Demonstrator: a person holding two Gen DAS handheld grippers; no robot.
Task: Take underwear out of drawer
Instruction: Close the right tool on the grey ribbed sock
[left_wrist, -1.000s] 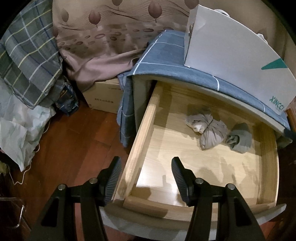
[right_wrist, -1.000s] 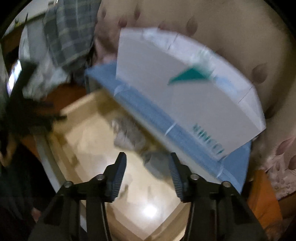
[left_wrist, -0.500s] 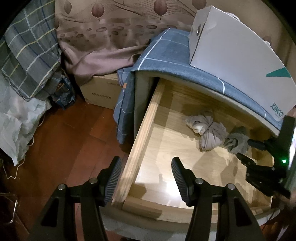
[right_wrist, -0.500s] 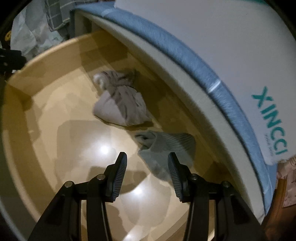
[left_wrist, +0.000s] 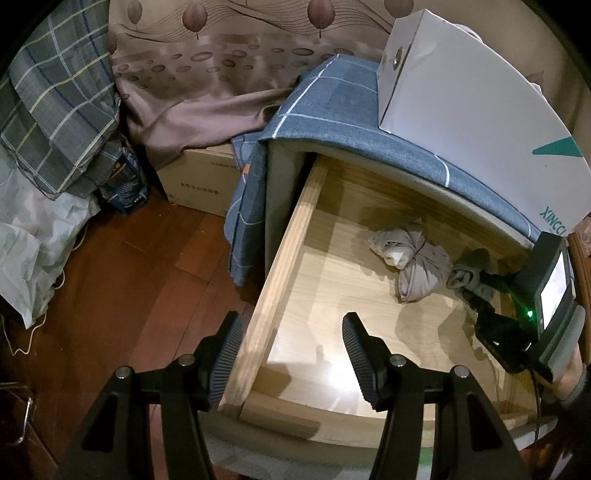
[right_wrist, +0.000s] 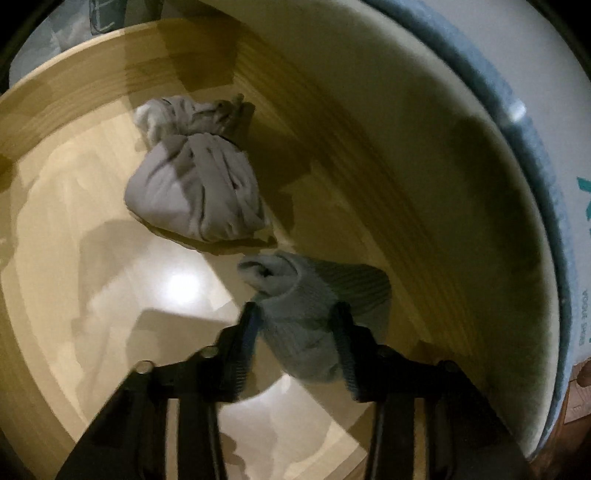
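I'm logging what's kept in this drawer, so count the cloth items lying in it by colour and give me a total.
Beige bundle: 1
Grey-green bundle: 1, between the right tongs, whose jaws are closing
Total: 2

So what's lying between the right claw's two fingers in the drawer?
In the right wrist view, the rolled grey-green bundle sits between the closing right claw's fingers; the tied beige bundle lies beyond.

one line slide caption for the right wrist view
Right gripper closing around a ribbed grey-green rolled garment beside a knotted beige bundle in the open wooden drawer.
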